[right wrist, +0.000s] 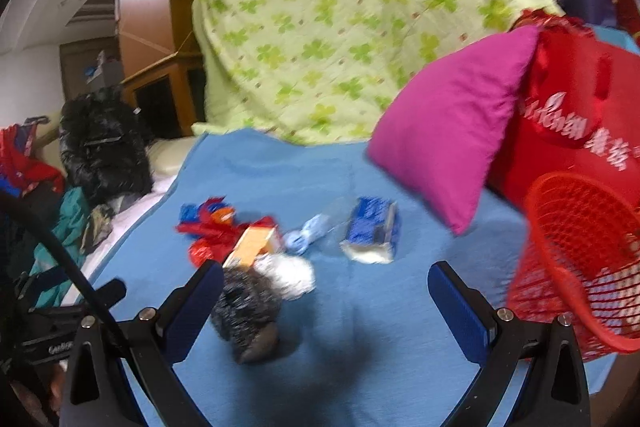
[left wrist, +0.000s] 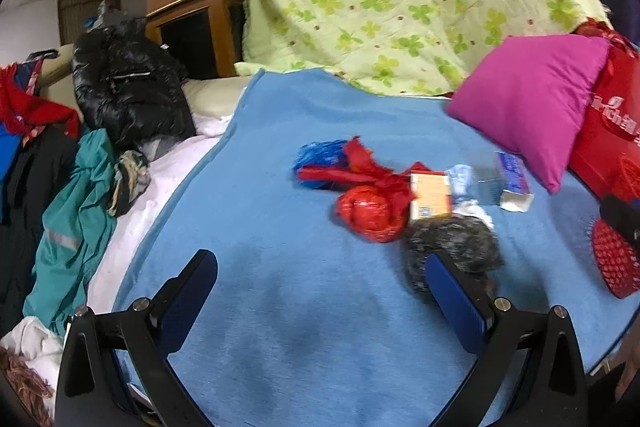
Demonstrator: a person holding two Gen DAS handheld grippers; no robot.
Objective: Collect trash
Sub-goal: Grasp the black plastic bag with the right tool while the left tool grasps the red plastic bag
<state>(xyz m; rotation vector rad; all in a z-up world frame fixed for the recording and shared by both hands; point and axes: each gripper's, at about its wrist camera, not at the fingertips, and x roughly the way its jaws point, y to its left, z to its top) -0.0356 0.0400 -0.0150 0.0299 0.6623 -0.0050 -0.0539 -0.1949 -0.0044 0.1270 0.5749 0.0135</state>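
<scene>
With both the left gripper [left wrist: 320,291] and right gripper [right wrist: 326,301] spread wide and empty above the blue blanket [left wrist: 280,307], the nearest dark crumpled bag [left wrist: 452,251] should probably be pinched first, then one red bag [left wrist: 370,213], one orange box [left wrist: 430,195] and one blue carton [left wrist: 514,181] farther off, all bound for the one red basket [right wrist: 580,267] at right.

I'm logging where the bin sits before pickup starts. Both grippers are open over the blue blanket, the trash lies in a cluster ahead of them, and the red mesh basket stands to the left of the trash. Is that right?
Not quite: the red mesh basket stands to the right of the trash, below the magenta pillow, as the right wrist view shows. The rest holds: the left gripper and right gripper are open over the blue blanket.
</scene>
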